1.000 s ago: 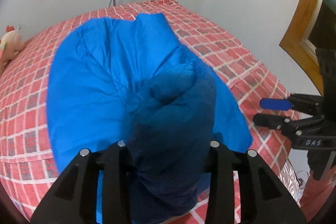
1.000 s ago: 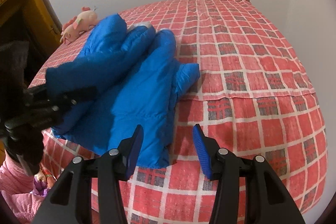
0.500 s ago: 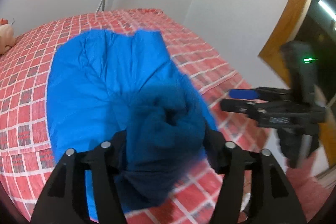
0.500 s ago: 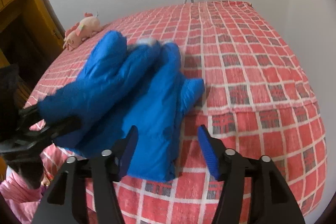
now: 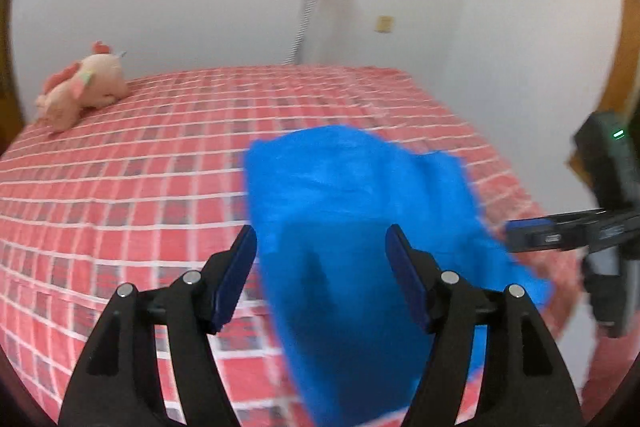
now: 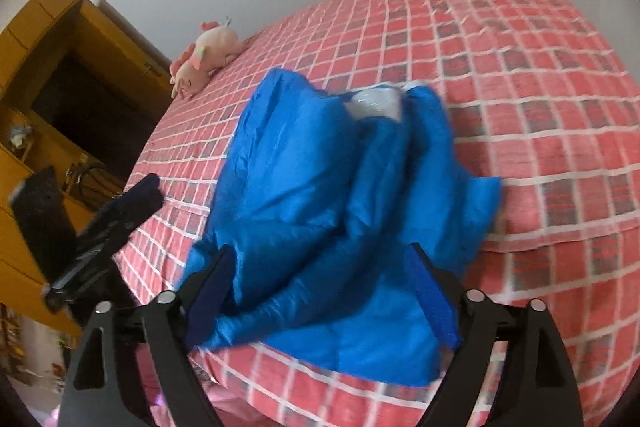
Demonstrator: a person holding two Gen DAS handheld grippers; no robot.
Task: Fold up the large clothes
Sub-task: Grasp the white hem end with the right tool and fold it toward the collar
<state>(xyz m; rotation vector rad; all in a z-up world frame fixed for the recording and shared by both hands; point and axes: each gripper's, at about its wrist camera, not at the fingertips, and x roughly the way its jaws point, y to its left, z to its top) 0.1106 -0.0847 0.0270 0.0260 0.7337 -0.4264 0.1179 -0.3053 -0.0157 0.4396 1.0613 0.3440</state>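
A blue puffy jacket (image 6: 332, 211) lies bunched on the red checked bed (image 6: 520, 75), near its front edge, with a patch of white lining at the collar. It also shows in the left wrist view (image 5: 360, 211), blurred. My left gripper (image 5: 322, 259) is open and empty, just in front of the jacket; it also shows at the left of the right wrist view (image 6: 108, 223). My right gripper (image 6: 320, 291) is open and empty, its fingers either side of the jacket's near fold; it also shows at the right of the left wrist view (image 5: 532, 233).
A pink plush toy (image 5: 80, 91) lies at the far left of the bed (image 5: 120, 167). A wooden cabinet (image 6: 52, 75) stands left of the bed. White walls stand behind and to the right. A pole (image 5: 308, 3) leans in the far corner.
My left gripper has opened and let go of the jacket's sleeve, which now lies on the jacket. Both grippers have shifted, and the right one has moved closer over the jacket.
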